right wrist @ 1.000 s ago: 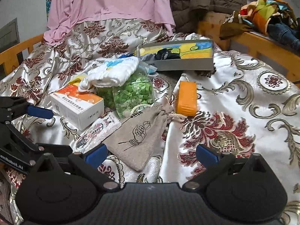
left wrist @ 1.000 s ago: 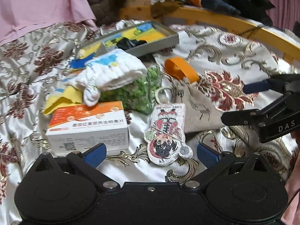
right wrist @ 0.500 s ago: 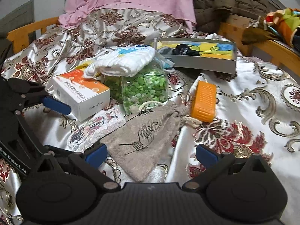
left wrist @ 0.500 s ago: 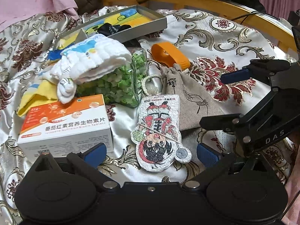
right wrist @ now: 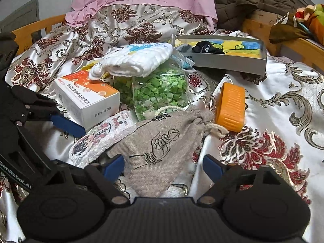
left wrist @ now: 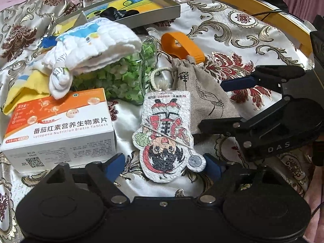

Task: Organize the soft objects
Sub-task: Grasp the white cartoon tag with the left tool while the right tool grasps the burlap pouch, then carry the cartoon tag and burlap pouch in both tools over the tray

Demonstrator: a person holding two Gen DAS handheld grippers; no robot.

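Observation:
A white cartoon-figure soft pad (left wrist: 166, 135) lies on the patterned bed cover, its lower end between the open fingers of my left gripper (left wrist: 164, 166). A grey linen drawstring pouch (right wrist: 162, 145) lies beside it, its bottom between the open fingers of my right gripper (right wrist: 163, 167). The pouch also shows in the left wrist view (left wrist: 202, 97), with my right gripper (left wrist: 232, 103) open over its right side. A folded white cloth (left wrist: 93, 44) rests on a jar of green pieces (right wrist: 160, 91). A yellow cloth (left wrist: 22, 93) lies at left.
An orange-and-white tablet box (left wrist: 60, 129) stands left of the pad. An orange case (right wrist: 230, 105) lies right of the jar. A grey tray (right wrist: 226, 60) with coloured cloths and a black item sits behind. Wooden bed rails (left wrist: 253, 6) edge the bed. Clothes pile at the back.
Both grippers have moved forward and down toward the bed. The pad now sits between my left fingers and the pouch between my right fingers. Nothing is gripped.

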